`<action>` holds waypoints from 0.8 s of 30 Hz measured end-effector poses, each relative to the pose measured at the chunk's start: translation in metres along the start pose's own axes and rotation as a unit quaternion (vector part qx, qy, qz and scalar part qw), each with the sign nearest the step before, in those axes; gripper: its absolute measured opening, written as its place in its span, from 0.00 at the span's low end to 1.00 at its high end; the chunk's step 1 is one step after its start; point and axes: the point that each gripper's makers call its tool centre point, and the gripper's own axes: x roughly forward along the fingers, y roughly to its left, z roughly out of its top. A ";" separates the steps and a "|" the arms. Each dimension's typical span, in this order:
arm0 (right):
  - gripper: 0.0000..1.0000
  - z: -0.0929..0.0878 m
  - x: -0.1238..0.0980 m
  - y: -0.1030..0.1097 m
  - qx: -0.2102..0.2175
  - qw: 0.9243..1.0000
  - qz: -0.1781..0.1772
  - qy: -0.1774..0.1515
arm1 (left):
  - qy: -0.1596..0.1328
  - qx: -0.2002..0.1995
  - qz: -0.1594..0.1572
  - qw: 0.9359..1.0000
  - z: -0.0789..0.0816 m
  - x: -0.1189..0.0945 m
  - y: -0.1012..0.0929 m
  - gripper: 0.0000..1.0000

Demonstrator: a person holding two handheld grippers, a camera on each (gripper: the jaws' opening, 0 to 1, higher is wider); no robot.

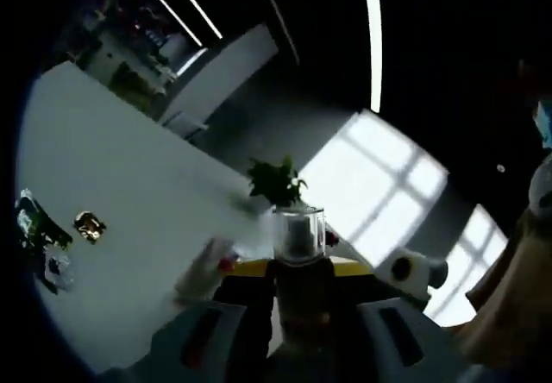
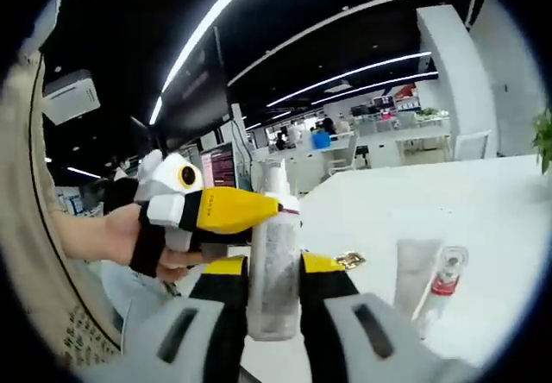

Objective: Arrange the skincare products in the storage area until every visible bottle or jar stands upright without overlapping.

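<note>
In the left gripper view, a white table spreads across the left half. At its far left edge sits a dark cluster of small items, too blurred to name, and just beside it a small gold-topped jar. Further right, near the jaws, a pale tube with a red cap lies flat on the table. A green potted plant stands beyond it at the table's far edge. The left gripper is clenched on a bottle with a clear cap, which stands up between the two jaws, lifted off the table. To its right the yellow-and-white tip of the other gripper comes in beside the bottle.

In the right gripper view, a person's hand at the left holds the yellow-and-white left gripper, whose tip reaches to the top of a frosted spray bottle. The right gripper is closed on this bottle, gripping it upright between its jaws, above the table. Just right of the jaws the gold-topped jar sits on the table. Further right lie a pale tube and, beside it, a clear tube with a red cap.
</note>
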 end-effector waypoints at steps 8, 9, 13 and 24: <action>0.22 -0.003 0.004 -0.007 -0.141 0.986 -0.073 0.042 | -0.012 0.023 0.073 0.997 -0.006 0.006 0.009 0.19; 0.22 -0.003 0.004 -0.007 -0.144 0.986 -0.078 0.042 | -0.017 0.020 0.078 0.997 -0.005 0.006 0.010 0.19; 0.23 -0.003 0.004 -0.009 -0.256 0.958 -0.099 0.080 | -0.030 -0.025 0.111 0.993 -0.007 0.004 0.016 0.18; 0.24 -0.001 -0.003 0.009 -0.152 0.987 -0.010 0.045 | 0.013 0.034 0.020 0.999 -0.006 -0.003 0.004 0.17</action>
